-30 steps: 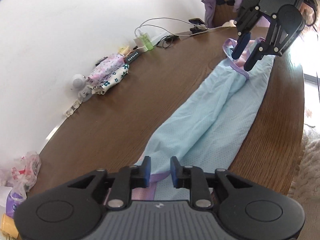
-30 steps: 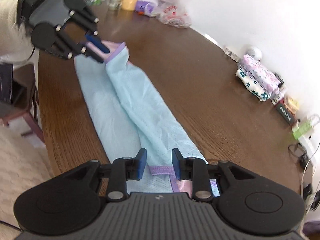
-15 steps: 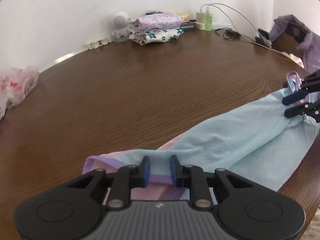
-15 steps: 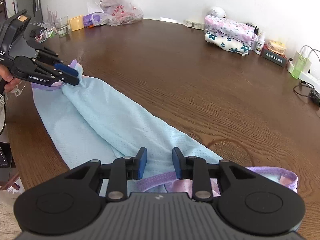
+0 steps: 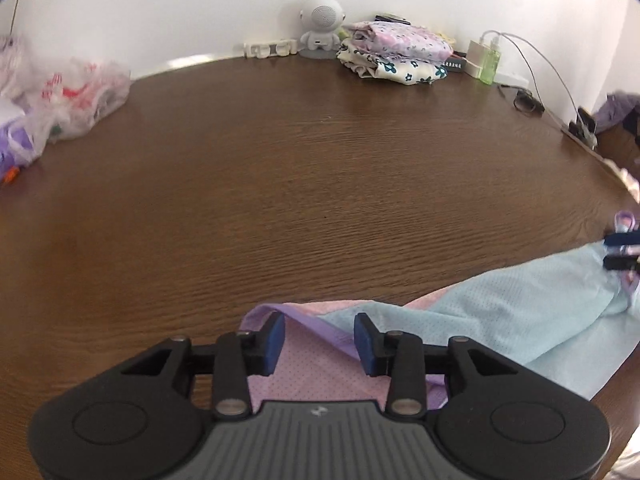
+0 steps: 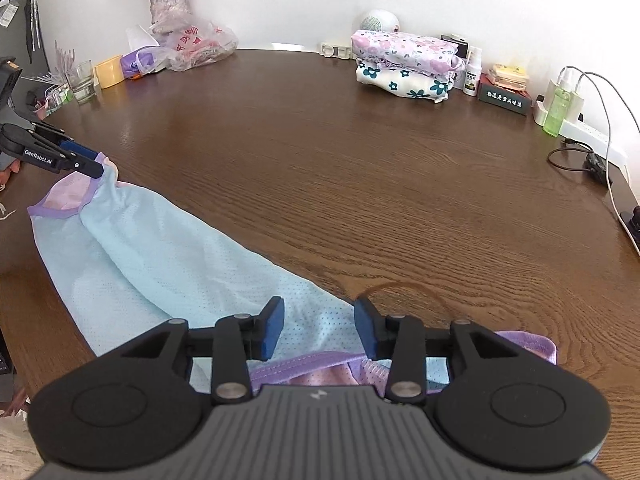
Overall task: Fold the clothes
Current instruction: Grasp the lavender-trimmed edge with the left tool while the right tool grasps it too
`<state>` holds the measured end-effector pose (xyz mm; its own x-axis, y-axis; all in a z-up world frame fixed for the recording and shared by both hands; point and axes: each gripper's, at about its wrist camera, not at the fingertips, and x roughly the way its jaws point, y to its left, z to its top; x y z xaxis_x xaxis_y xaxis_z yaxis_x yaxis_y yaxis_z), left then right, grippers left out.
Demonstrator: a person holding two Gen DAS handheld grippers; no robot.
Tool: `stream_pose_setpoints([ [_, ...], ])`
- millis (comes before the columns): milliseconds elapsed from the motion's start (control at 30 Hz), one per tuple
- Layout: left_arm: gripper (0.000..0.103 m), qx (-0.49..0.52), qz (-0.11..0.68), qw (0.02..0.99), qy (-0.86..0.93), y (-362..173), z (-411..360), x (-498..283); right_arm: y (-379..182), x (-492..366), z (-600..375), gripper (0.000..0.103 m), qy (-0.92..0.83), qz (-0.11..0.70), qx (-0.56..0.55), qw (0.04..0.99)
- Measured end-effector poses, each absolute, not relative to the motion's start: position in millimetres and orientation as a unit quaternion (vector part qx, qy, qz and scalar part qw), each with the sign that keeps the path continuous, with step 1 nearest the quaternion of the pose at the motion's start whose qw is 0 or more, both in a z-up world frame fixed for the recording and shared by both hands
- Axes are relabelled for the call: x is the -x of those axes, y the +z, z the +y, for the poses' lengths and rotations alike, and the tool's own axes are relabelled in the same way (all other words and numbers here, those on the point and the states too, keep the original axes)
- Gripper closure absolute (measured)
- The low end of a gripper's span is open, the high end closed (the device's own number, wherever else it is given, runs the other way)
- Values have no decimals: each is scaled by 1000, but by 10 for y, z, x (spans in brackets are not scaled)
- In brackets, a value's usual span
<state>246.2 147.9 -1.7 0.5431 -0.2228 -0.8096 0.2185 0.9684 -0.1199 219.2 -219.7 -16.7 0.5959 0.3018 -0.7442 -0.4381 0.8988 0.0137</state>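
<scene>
A light blue mesh garment [image 6: 172,256] with purple trim and a pink lining lies stretched along the near edge of the brown table [image 6: 360,168]. It also shows in the left wrist view [image 5: 520,300]. My left gripper [image 5: 319,338] is open over the garment's purple-trimmed pink end. It also shows in the right wrist view [image 6: 76,160] at the far left. My right gripper [image 6: 319,332] is open over the other end, above the purple hem. Its fingertips [image 5: 620,240] show at the right edge of the left wrist view.
A stack of folded floral clothes [image 6: 404,64] sits at the table's far edge by a white speaker [image 5: 322,24]. Plastic bags [image 6: 192,44], a glass [image 6: 82,80] and a vase stand far left. A power strip [image 6: 580,128], bottles and cables lie far right.
Both grippers have opened wider and let go of the garment's ends. The garment now lies flat on the table, and both views have swung to face the wall.
</scene>
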Motion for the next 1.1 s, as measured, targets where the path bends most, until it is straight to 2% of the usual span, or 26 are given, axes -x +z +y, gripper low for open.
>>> stream_pose_setpoints([
  [100,73,38,465,877,-116,-47,1536,-2519,-189,-2197,-2161,61,208,398,96,889],
  [133,97,48,463,878,-115,-46,1558,-2526,-201,-2197,-2148,60,207,398,101,888],
  [167,102,58,461,878,-114,-44,1580,-2532,-211,-2193,-2143,60,206,398,104,888],
  [300,103,49,436,895,-84,-25,1638,-2487,-242,-2172,-2161,57,197,396,112,890],
  [433,101,80,437,893,-74,-81,1733,-2397,-277,-2169,-2254,53,180,396,98,895],
  [567,80,69,419,904,-52,24,1707,-2234,-212,-2124,-2292,53,181,383,93,901],
  [667,71,42,379,923,-47,214,1598,-2120,-57,-2016,-2254,53,202,356,86,908],
  [800,70,16,362,925,-116,313,1285,-2108,62,-1891,-2052,57,251,339,93,902],
  [867,72,1,368,916,-157,271,1075,-2131,38,-1855,-1896,68,272,342,111,893],
  [1100,75,-48,399,888,-222,-49,713,-2052,-246,-1773,-1781,70,264,376,132,879],
])
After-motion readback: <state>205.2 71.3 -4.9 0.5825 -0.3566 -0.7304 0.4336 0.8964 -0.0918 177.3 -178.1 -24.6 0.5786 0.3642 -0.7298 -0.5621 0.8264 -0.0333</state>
